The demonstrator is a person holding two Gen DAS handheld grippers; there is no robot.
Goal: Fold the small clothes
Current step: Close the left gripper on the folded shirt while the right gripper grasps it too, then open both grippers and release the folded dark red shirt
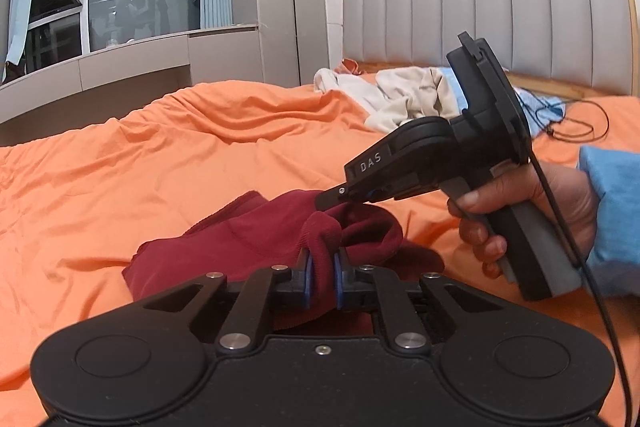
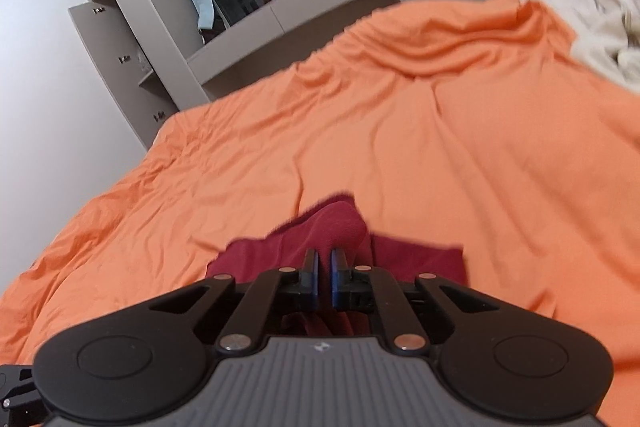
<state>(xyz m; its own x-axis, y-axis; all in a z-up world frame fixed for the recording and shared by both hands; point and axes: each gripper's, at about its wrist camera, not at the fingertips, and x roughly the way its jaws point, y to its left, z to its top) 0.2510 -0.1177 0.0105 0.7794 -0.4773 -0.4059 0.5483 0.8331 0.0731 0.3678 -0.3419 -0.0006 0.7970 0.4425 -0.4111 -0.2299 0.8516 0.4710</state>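
the left gripper, low in the middle of the left wrist view, is clamped on a bunched ribbed edge of the dark red garment. the right gripper, reaching in from the right of that frame, pinches the same garment just above and beyond it; in its own view its jaws are narrow with red cloth around them. the garment lies crumpled on the orange bedspread, centre-low in both frames. it looks light, soft and limp, so it should sag between holds; hems or corners seem the best places to grip. the right hand wraps the handle, tool pointing left and slightly down. pale clothes sit upper right.
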